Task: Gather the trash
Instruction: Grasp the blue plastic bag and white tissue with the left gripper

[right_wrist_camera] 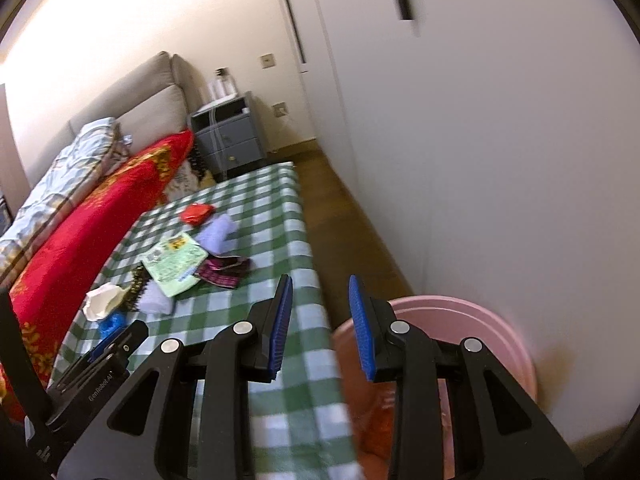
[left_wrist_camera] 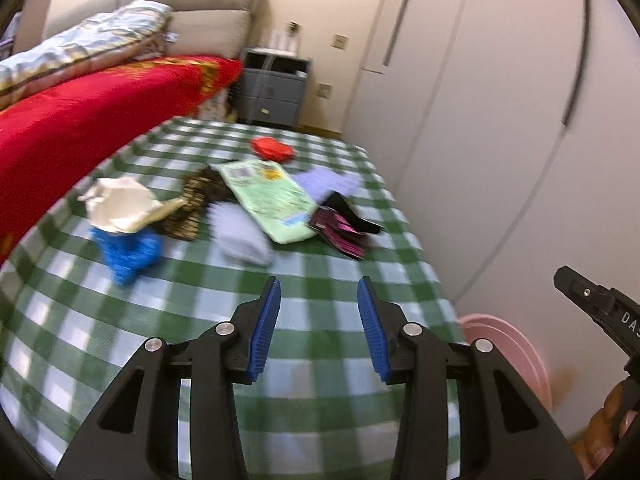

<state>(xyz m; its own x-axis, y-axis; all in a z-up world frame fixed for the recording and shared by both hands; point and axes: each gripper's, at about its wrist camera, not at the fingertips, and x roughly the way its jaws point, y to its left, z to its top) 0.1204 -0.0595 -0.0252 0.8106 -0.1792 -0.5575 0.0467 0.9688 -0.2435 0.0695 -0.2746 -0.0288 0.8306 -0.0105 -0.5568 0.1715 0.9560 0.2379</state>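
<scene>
Two bits of writing are legible: "GenRobot.AI" on the left gripper's body in the right wrist view, and "DA" on the right gripper's body at the left view's edge. Left gripper [left_wrist_camera: 319, 324] and right gripper [right_wrist_camera: 319, 326] both stand apart, empty. Trash [left_wrist_camera: 268, 196] lies on the checked cloth [left_wrist_camera: 320, 280]; a pink bin [right_wrist_camera: 500, 328] stands beside it.

Home bedroom. Bed at left with padded beige headboard [left_wrist_camera: 188, 12], rumpled pale quilt [left_wrist_camera: 80, 52], red patterned blanket [left_wrist_camera: 80, 120]. Grey bedside cabinet [left_wrist_camera: 272, 88] with drawers at far end, bottles on top. Tall white wardrobe doors [left_wrist_camera: 500, 100] along right wall, wall sockets [left_wrist_camera: 340, 42] beside them. Green-checked cloth [left_wrist_camera: 320, 272] over counter next to bed. Wooden floor [right_wrist_camera: 360, 216]; pink bin [right_wrist_camera: 480, 320] near right.
</scene>
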